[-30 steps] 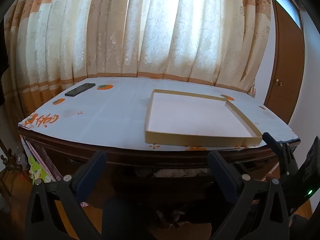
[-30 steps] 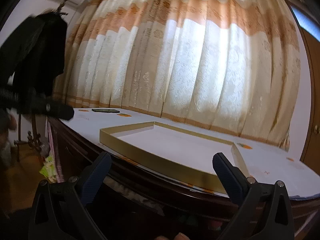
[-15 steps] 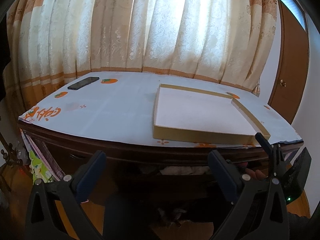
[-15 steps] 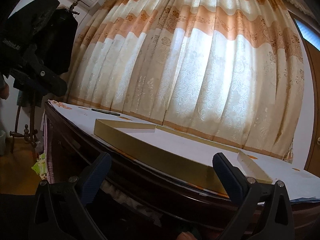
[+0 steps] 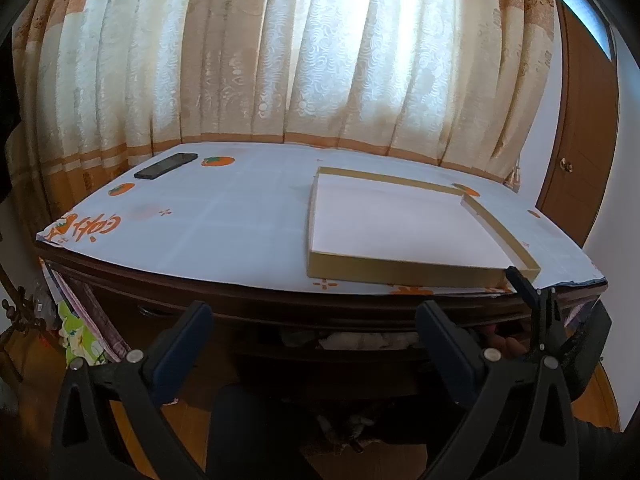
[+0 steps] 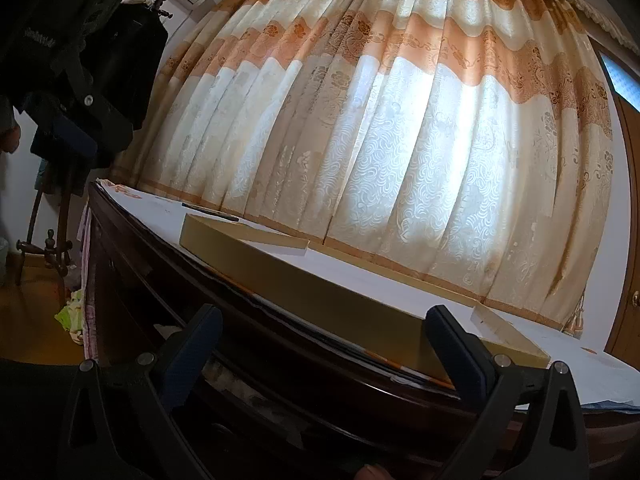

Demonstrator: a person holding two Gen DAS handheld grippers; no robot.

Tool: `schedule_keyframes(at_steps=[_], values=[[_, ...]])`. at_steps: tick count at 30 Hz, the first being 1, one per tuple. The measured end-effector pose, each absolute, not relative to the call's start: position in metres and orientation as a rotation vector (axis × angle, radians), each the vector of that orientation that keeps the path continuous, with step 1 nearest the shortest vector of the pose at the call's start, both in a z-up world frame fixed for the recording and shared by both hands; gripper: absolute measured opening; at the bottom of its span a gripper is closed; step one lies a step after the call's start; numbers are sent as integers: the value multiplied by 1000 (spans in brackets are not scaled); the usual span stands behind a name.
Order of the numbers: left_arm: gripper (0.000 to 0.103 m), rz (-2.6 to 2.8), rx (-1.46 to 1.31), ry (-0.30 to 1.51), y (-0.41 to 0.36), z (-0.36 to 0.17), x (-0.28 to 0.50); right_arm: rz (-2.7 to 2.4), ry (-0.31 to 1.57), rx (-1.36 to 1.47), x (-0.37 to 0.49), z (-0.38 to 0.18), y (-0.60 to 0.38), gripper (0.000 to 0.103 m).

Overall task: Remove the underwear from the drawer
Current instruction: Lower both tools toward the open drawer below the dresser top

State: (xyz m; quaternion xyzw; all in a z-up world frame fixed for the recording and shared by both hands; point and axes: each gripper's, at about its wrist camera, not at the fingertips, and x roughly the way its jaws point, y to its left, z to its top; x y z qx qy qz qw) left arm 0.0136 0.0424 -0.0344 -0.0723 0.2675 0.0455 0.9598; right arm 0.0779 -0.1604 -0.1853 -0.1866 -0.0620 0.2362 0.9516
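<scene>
Curtained room; table (image 5: 240, 232) cloth w/ orange script, unreadable. Left gripper (image 5: 312, 332) & right gripper (image 6: 322, 334) both spread, empty, facing drawer (image 5: 360, 340).

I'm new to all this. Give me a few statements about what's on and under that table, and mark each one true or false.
1. A dark phone lies on the table near the curtain. True.
2. The flat gold box holds folded clothes. False: the part of its white inside that shows is bare.
3. The left tool is open and holds nothing. True.
4. The right tool is clamped on a cloth. False: it is open, with nothing between its fingers.
5. Pale cloth shows in the dark gap under the tabletop. True.
6. The phone sits inside the box. False: it lies apart, toward the far left corner.
</scene>
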Motion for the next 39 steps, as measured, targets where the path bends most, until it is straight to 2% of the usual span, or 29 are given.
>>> schedule_keyframes(at_steps=[24,39], values=[[103,82,-135,543,35,-33,15,433,-106,-492,91,-200,-161,102],[103,79,-134,552,29,-38,13,441,-70,-450,87,-194,-171,102]])
